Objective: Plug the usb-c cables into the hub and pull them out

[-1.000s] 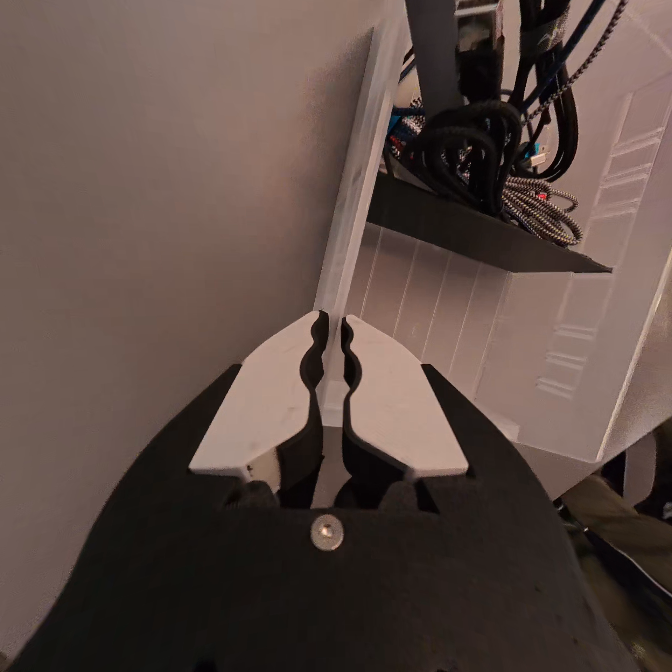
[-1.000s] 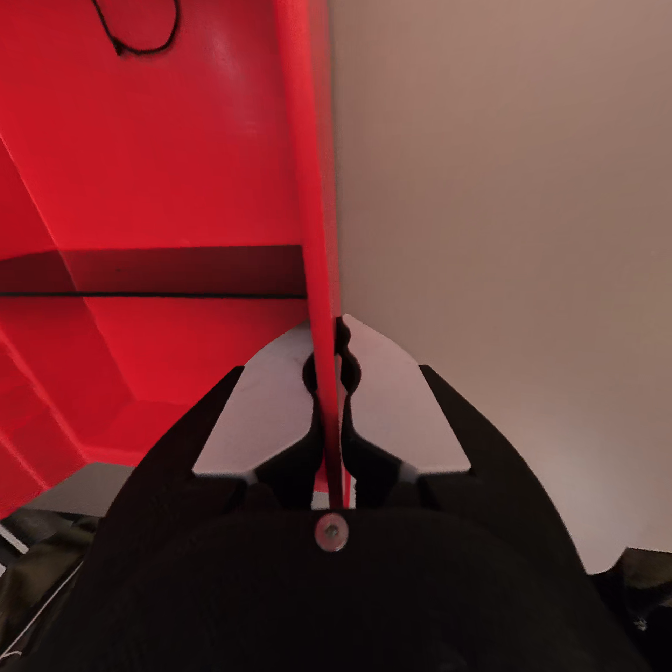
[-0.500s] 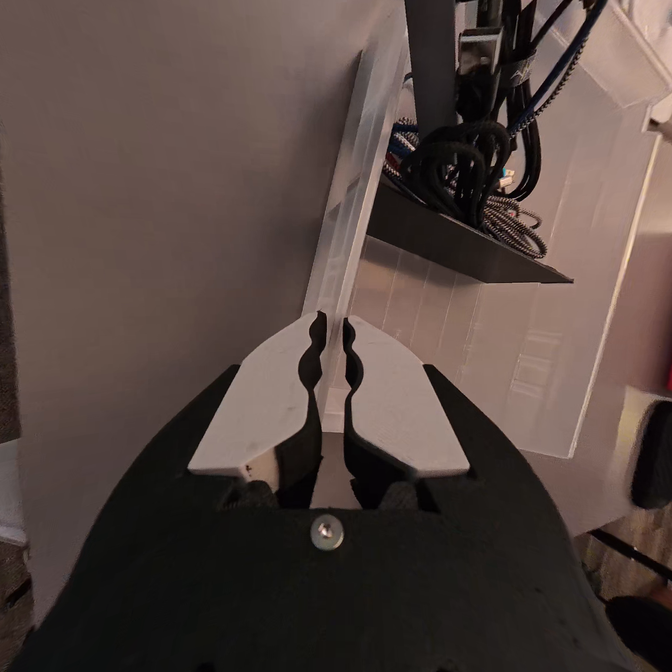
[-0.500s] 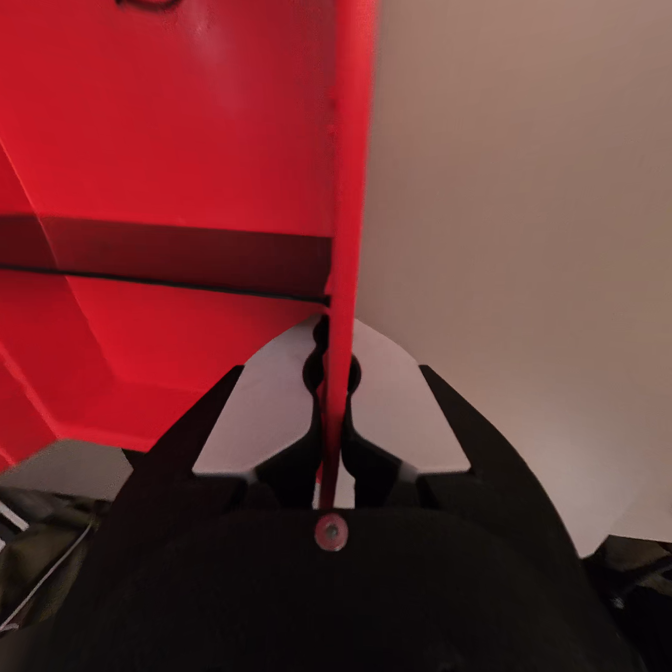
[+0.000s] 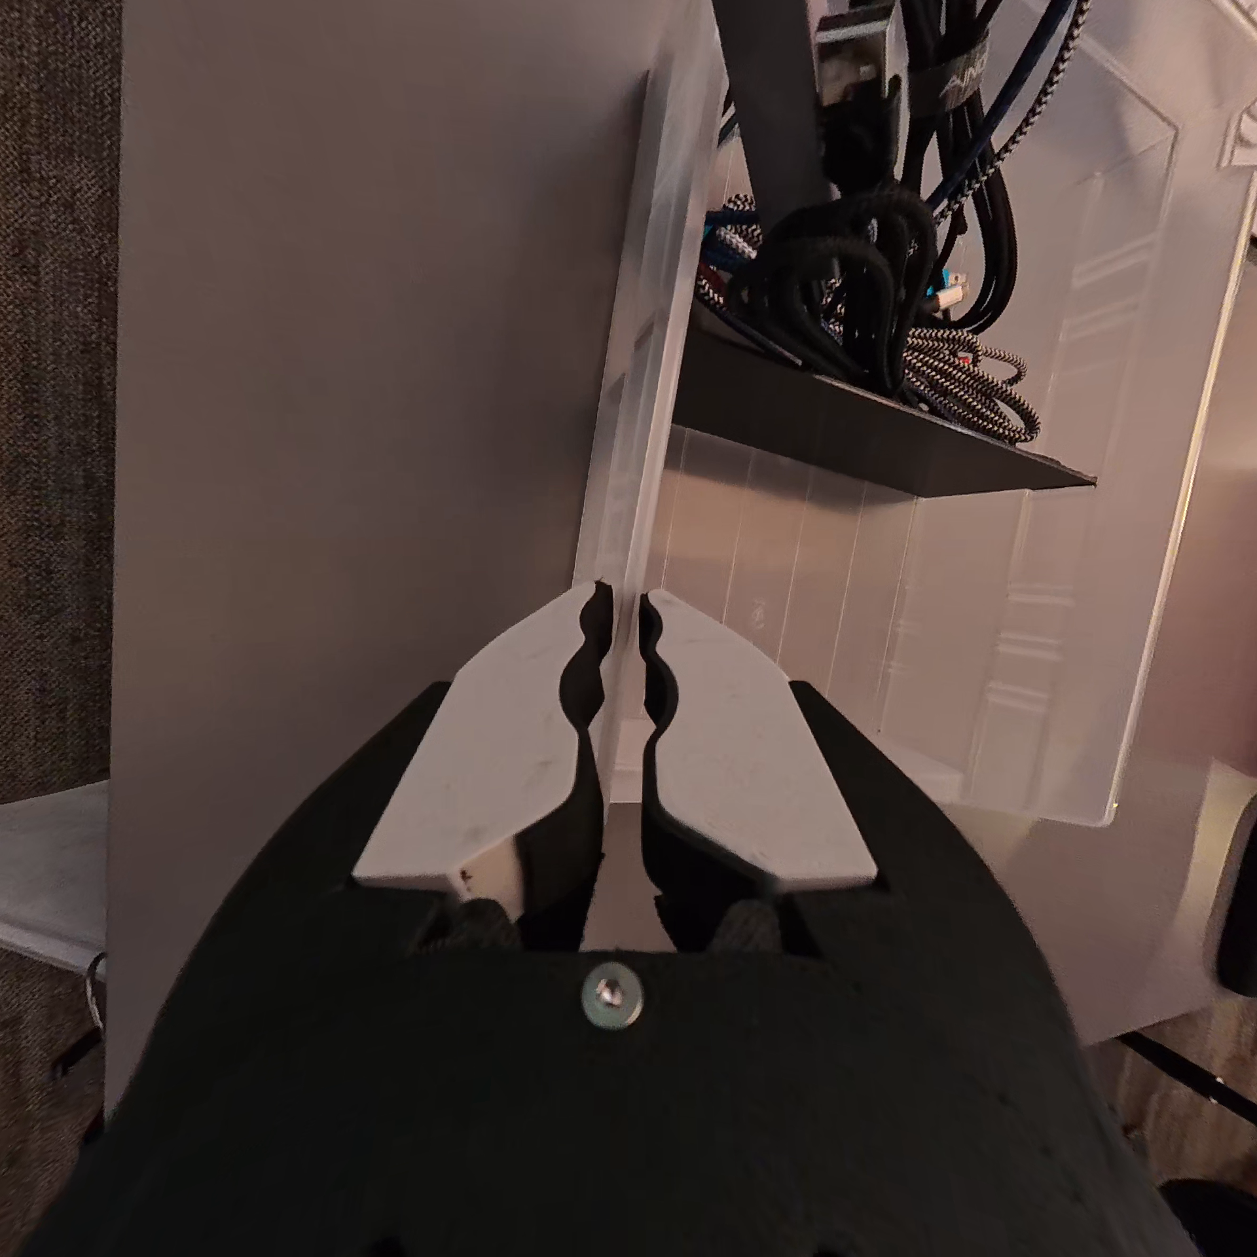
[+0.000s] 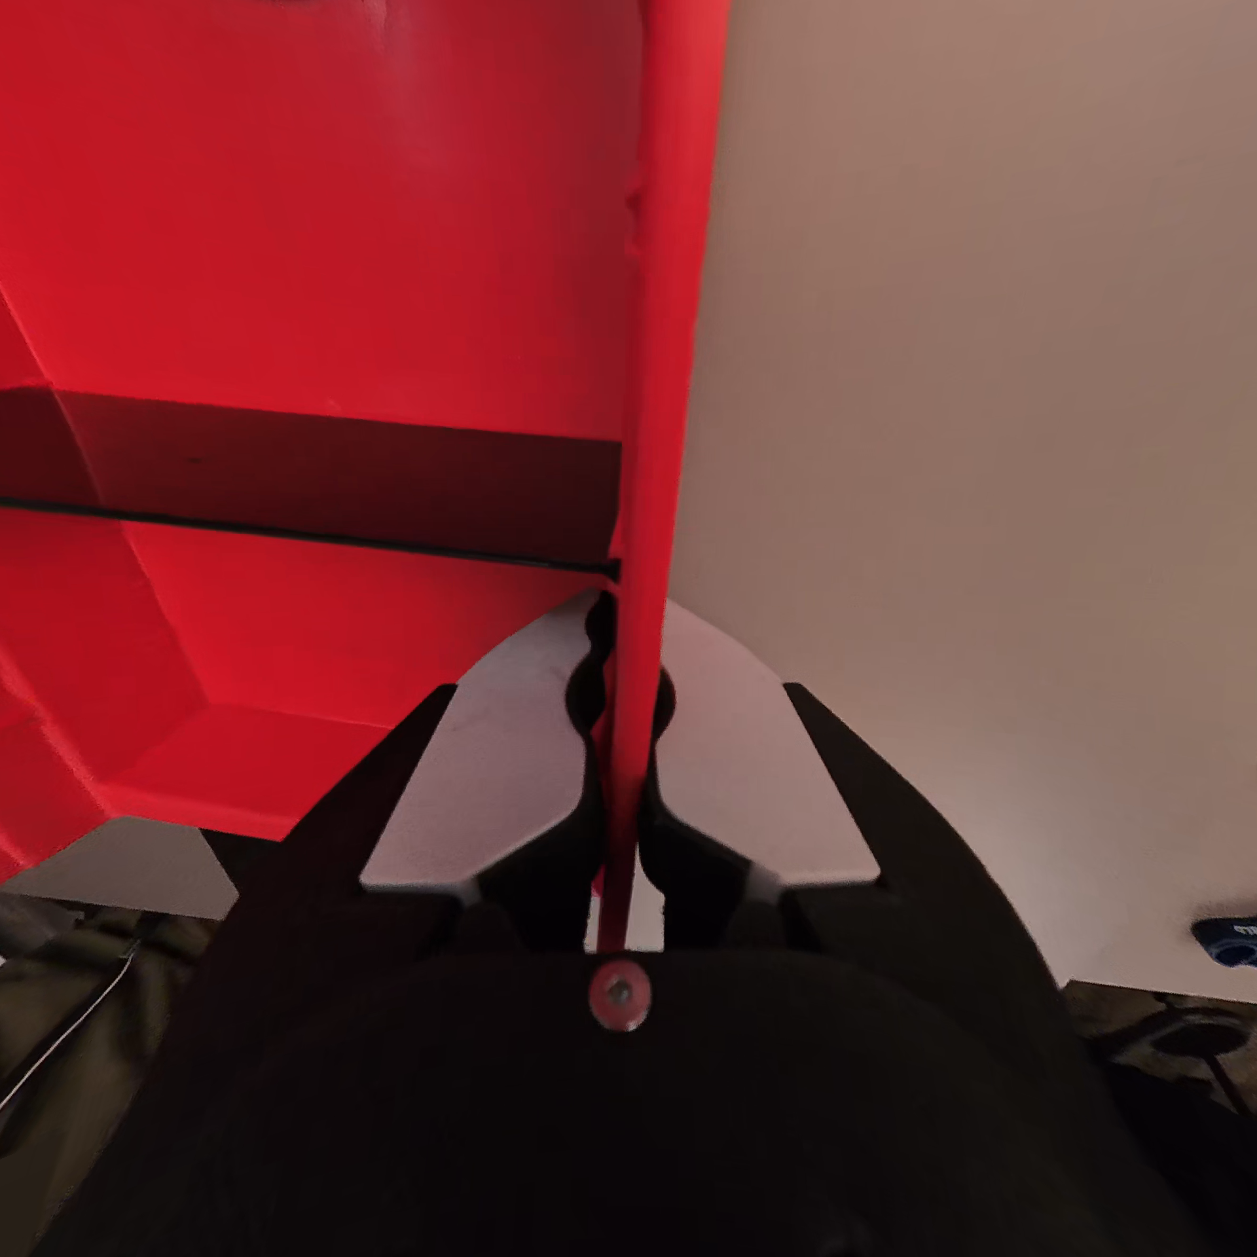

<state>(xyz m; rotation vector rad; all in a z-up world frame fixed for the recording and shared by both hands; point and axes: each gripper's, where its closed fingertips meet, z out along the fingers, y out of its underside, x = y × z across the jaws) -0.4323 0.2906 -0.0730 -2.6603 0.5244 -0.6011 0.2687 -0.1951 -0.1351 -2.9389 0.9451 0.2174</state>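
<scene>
My left gripper (image 5: 624, 592) is shut on the side wall of a clear plastic bin (image 5: 952, 612). Beyond a black divider (image 5: 850, 428), the bin holds a tangle of black, blue and braided USB cables (image 5: 850, 286), a grey bar-shaped hub (image 5: 768, 102) and a silver plug (image 5: 853, 61). My right gripper (image 6: 629, 605) is shut on the right wall of a red plastic bin (image 6: 670, 272). The red bin has a black divider (image 6: 306, 469) across it, and the part I see holds nothing.
Both bins are over a white table (image 6: 952, 408). Its left edge and dark carpet (image 5: 54, 340) show in the left wrist view. A small blue object (image 6: 1231, 942) lies at the table's near right edge. Dark floor clutter sits below both grippers. My hands' fingertips stand some 85 cm from each other.
Both views have shifted with the bins still gripped. The table's left edge and carpet came into the left view. The red wall swung right, and a black cable loop left the right view's top.
</scene>
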